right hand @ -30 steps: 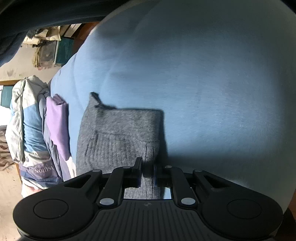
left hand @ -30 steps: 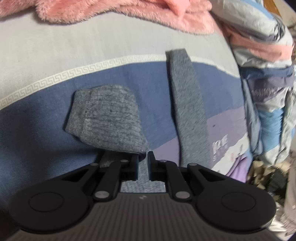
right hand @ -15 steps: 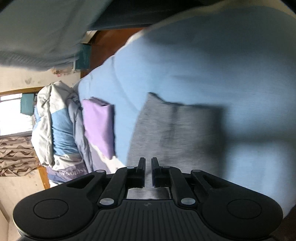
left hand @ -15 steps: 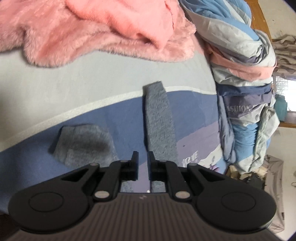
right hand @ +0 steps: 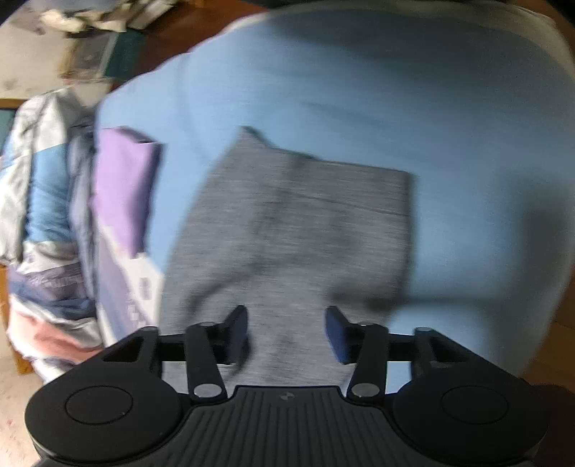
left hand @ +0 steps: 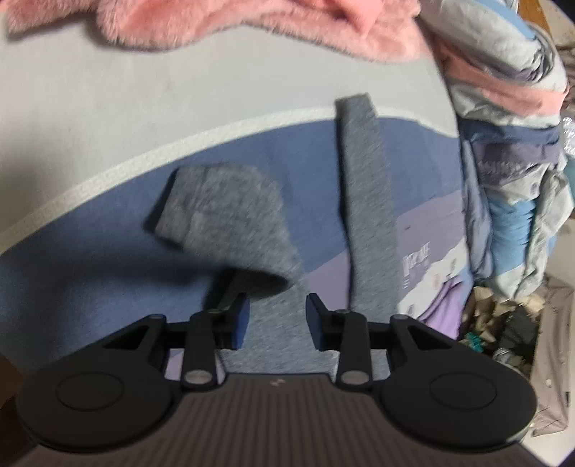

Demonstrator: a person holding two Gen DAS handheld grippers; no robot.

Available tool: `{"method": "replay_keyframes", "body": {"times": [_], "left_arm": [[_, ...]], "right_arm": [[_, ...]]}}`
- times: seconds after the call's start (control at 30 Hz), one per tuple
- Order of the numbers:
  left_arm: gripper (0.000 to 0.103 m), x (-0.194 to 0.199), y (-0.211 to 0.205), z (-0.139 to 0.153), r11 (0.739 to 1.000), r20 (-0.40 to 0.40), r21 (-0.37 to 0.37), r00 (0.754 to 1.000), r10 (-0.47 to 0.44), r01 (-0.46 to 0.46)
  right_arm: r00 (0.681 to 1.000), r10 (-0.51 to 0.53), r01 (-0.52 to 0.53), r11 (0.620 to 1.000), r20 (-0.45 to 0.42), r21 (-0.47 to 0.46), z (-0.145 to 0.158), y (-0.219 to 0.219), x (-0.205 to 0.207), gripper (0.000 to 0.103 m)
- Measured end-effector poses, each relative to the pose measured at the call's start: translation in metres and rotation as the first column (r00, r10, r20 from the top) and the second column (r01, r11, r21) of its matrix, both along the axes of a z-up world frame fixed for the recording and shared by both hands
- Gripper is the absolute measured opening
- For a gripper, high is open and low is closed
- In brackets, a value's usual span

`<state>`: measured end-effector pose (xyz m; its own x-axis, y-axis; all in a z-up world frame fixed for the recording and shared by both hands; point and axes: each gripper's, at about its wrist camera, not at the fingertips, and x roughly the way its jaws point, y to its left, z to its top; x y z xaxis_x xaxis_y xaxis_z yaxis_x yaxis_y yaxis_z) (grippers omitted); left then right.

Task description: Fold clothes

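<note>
Bed sheet (left hand: 107,222); grey garment (left hand: 233,222) under spread left claw (left hand: 276,318).

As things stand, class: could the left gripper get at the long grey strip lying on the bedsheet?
Probably yes. The left gripper is open, and the grey strip lies flat just ahead to its right with nothing covering it; the folded grey flap sits off to the other side.

We see the garment (left hand: 230,222) lying on the bed (left hand: 107,201), a blanket (left hand: 251,21) behind it, bedding (left hand: 510,161) piled right.
</note>
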<state>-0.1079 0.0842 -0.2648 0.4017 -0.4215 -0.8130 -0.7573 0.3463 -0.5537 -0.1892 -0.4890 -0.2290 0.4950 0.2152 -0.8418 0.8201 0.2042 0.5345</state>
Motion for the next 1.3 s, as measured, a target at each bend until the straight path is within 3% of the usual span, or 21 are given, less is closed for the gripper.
{"method": "replay_keyframes", "body": {"times": [0.03, 0.13, 0.3, 0.4, 0.43, 0.6, 0.63, 0.67, 0.7, 0.8, 0.9, 1.13, 1.23, 1.3], "left_arm": [[0.038, 0.002, -0.002, -0.001, 1.0, 0.001, 0.004, 1.0, 0.007, -0.007], [0.038, 0.011, -0.004, -0.006, 0.999, 0.013, 0.003, 0.999, 0.046, -0.046], [0.037, 0.033, -0.013, -0.014, 0.998, -0.019, 0.064, 0.999, 0.027, -0.026], [0.026, 0.034, -0.014, -0.022, 0.998, -0.041, 0.042, 0.997, 0.058, -0.056], [0.017, 0.034, -0.014, -0.024, 0.997, -0.051, 0.038, 0.996, 0.068, -0.066], [0.014, 0.035, -0.015, -0.024, 0.997, -0.047, 0.059, 0.998, 0.05, -0.047], [0.014, 0.035, -0.014, -0.024, 0.997, -0.045, 0.059, 0.997, 0.056, -0.053], [0.014, 0.034, -0.012, -0.023, 0.996, -0.042, 0.058, 0.997, 0.063, -0.061], [0.014, 0.033, -0.011, -0.021, 0.996, -0.037, 0.058, 0.997, 0.074, -0.071], [0.014, 0.029, -0.003, -0.01, 0.993, 0.0, 0.047, 0.994, 0.112, -0.112], [0.013, 0.023, 0.01, 0.004, 0.984, 0.05, 0.015, 0.983, 0.176, -0.177], [0.011, 0.047, 0.042, 0.037, 0.952, 0.248, -0.082, 0.919, 0.307, -0.295], [0.011, 0.078, 0.047, 0.048, 0.964, 0.278, -0.067, 0.923, 0.267, -0.258], [0.013, 0.092, 0.042, 0.057, 0.983, 0.277, -0.04, 0.944, 0.182, -0.178]], "right_arm": [[1.0, -0.009, 0.009, 1.0, -0.029, 0.001, -0.003, -0.002, -0.006, 0.06], [0.996, -0.055, 0.056, 0.998, -0.071, 0.016, -0.012, -0.008, -0.025, 0.061], [0.982, -0.168, 0.172, 0.984, -0.092, 0.045, -0.026, -0.014, -0.049, 0.065], [0.974, -0.215, 0.219, 0.974, -0.076, 0.058, -0.034, -0.015, -0.05, 0.065], [0.973, -0.222, 0.226, 0.972, -0.065, 0.065, -0.037, -0.015, -0.048, 0.065], [0.976, -0.214, 0.216, 0.972, -0.031, 0.093, -0.062, -0.011, -0.021, 0.063], [0.972, -0.23, 0.233, 0.968, -0.05, 0.095, -0.068, -0.01, -0.017, 0.052], [0.963, -0.261, 0.266, 0.959, -0.064, 0.101, -0.07, -0.008, -0.016, 0.026], [0.955, -0.289, 0.294, 0.949, -0.064, 0.111, -0.069, -0.006, -0.016, 0.01], [0.949, -0.314, 0.316, 0.941, -0.041, 0.12, -0.056, -0.003, -0.014, 0.01], [0.951, -0.305, 0.294, 0.94, 0.043, 0.176, -0.029, -0.005, -0.011, 0.01], [0.915, -0.32, 0.235, 0.918, 0.246, 0.319, 0.023, -0.017, 0.037, 0.01], [0.907, -0.347, 0.257, 0.905, 0.238, 0.34, 0.018, -0.015, 0.074, 0.01], [0.909, -0.359, 0.275, 0.898, 0.211, 0.342, 0.012, -0.013, 0.095, 0.011]]}}
